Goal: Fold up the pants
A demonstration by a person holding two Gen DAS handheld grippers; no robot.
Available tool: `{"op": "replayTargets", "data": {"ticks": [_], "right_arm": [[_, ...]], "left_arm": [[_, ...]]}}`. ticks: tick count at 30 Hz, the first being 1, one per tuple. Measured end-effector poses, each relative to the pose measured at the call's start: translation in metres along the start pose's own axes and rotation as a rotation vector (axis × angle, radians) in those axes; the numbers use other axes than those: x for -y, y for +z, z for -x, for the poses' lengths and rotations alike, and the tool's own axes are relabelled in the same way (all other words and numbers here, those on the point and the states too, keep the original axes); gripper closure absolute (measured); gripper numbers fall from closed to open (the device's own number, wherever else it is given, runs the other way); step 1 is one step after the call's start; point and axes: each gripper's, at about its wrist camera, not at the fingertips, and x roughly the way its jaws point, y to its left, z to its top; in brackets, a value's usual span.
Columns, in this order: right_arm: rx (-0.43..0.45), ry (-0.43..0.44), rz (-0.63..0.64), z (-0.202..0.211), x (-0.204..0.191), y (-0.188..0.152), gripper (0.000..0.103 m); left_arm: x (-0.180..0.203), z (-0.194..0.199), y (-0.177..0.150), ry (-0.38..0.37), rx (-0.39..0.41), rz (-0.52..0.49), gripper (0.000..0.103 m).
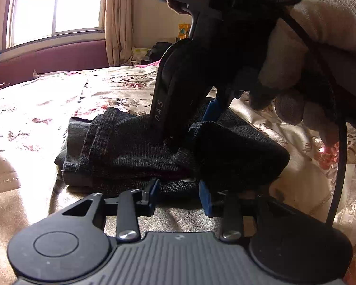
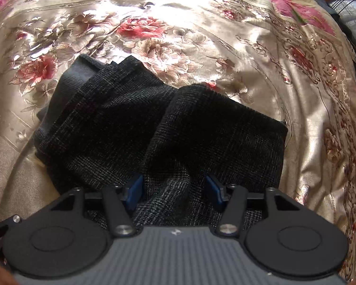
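Pants (image 2: pixel 135 123): one, folded on bedspread (image 2: pixel 249 71) | grippers: two, left (image 1: pixel 180 196) and right (image 2: pixel 173 190), fingers released

Lighting: strong daylight from blown-out window (image 1: pixel 57 7). Glare: satin bedspread (image 2: pixel 225 54) washes white. Shadow: dark pants (image 2: pixel 135 123) lose weave detail. Distortion: fisheye bends edges, corners vignetted.

Folded pants (image 2: pixel 154 128) on bedspread (image 2: pixel 261 59) (window (image 1: pixel 57 7) behind), right gripper (image 2: pixel 173 190) above.
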Motion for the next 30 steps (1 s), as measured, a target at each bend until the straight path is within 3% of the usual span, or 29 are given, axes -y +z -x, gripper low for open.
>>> {"op": "replayTargets", "data": {"ticks": [1,4,8,12,13,14,16,24,30], "right_arm": [[0.003,0.007,0.007,0.001,-0.003,-0.001,0.068],[0.000,0.004,0.011,0.002,-0.014,0.003,0.061],[0.007,0.000,-0.085,-0.004,-0.007,0.016,0.060],[0.007,-0.056,-0.049,-0.020,-0.008,0.023,0.056],[0.008,-0.039,-0.058,-0.022,-0.006,0.024,0.061],[0.013,-0.021,-0.064,-0.020,-0.003,0.023,0.080],[0.025,0.011,-0.075,-0.011,0.004,0.022,0.086],[0.170,0.224,-0.206,0.047,0.029,0.032,0.089],[0.158,0.326,-0.372,0.040,0.025,0.055,0.089]], "left_arm": [[-0.001,0.001,0.000,-0.001,0.001,0.005,0.053],[-0.003,0.002,0.000,-0.006,0.007,0.022,0.052],[-0.008,0.006,-0.001,-0.014,0.022,0.039,0.052],[-0.009,0.011,-0.002,-0.015,0.031,0.037,0.052],[-0.009,0.012,-0.002,-0.016,0.037,0.037,0.052],[-0.010,0.014,-0.002,-0.016,0.046,0.040,0.052],[-0.011,0.017,-0.001,-0.012,0.067,0.051,0.052],[-0.019,0.037,0.009,0.026,0.183,0.080,0.052],[-0.064,0.040,0.003,0.036,0.193,0.262,0.052]]}}
